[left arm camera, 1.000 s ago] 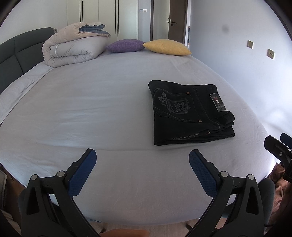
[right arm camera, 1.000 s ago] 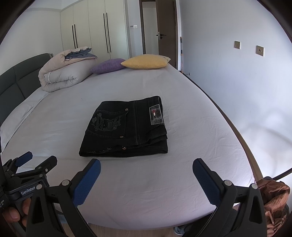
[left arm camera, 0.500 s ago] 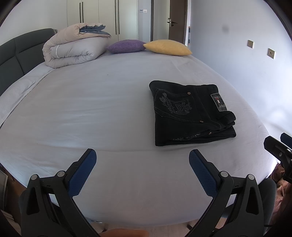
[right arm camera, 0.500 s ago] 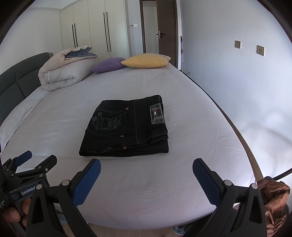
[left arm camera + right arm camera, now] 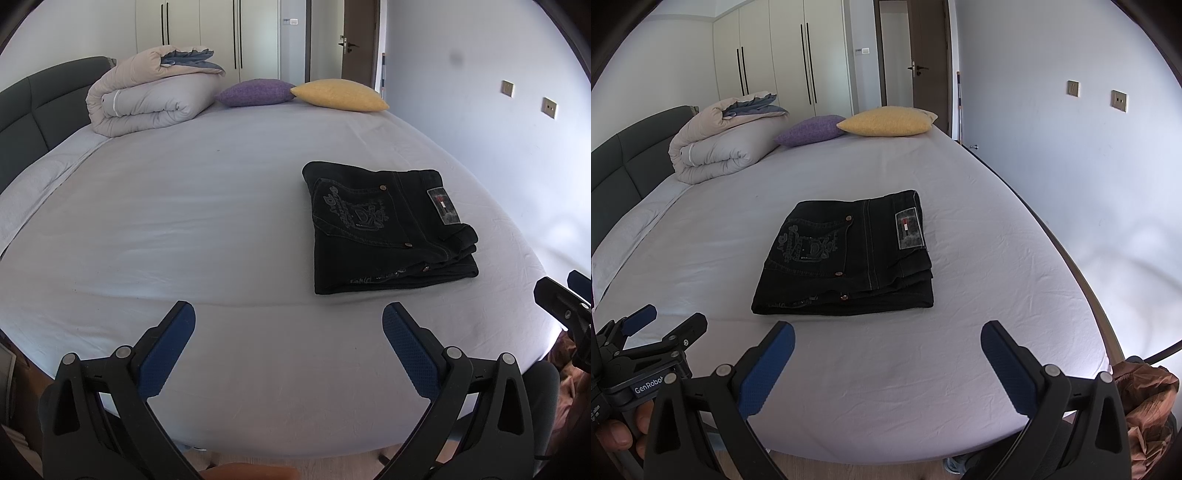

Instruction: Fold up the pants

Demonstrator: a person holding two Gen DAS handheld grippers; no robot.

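Note:
Black pants (image 5: 388, 229) lie folded into a compact rectangle on the bed, with an embroidered back pocket and a grey label on top. They also show in the right wrist view (image 5: 849, 258). My left gripper (image 5: 288, 317) is open and empty, held over the bed's near edge, left of and short of the pants. My right gripper (image 5: 886, 332) is open and empty, just short of the pants' near edge. The left gripper also shows at the left of the right wrist view (image 5: 661, 321).
The bed (image 5: 184, 221) has a pale lilac sheet. A rolled duvet (image 5: 147, 99), a purple pillow (image 5: 258, 92) and a yellow pillow (image 5: 340, 96) lie at its far end. A dark headboard (image 5: 33, 110) is on the left. Brown fabric (image 5: 1145, 406) sits off the bed's right corner.
Both views have shifted very slightly; the pants sit a touch lower in both views. Both grippers stay open and empty.

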